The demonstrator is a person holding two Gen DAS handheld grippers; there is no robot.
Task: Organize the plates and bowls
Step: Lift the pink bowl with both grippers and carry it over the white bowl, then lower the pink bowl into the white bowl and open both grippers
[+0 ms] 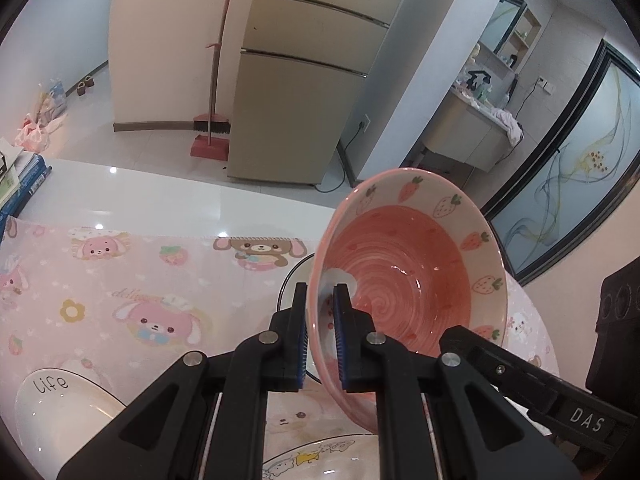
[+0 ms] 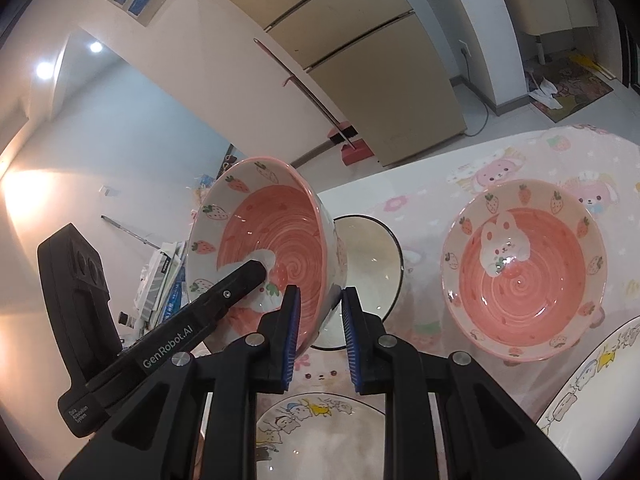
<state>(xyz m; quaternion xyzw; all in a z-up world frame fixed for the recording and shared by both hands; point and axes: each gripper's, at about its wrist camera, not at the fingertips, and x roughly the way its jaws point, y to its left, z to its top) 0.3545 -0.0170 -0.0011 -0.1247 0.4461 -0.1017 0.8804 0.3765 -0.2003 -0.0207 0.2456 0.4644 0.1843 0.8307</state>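
A pink strawberry bowl [image 1: 408,272] hangs tilted above the table, held by both grippers on opposite sides of its rim. My left gripper [image 1: 320,340] is shut on the rim, one finger inside and one outside. My right gripper [image 2: 320,336] is shut on the other side of the same bowl [image 2: 272,240]; the left gripper's finger [image 2: 236,284] shows inside it. A second pink strawberry bowl with a rabbit [image 2: 524,268] sits upright on the table to the right. A white black-rimmed bowl [image 2: 372,264] sits behind the held bowl.
A pink cartoon tablecloth [image 1: 120,280] covers the table. A white "life" bowl [image 1: 60,408] sits front left. Cartoon plates lie in front [image 2: 316,436] and at right [image 2: 592,384]. Books [image 1: 20,184] lie at the far left. A fridge [image 1: 304,92] and broom [image 1: 212,92] stand beyond.
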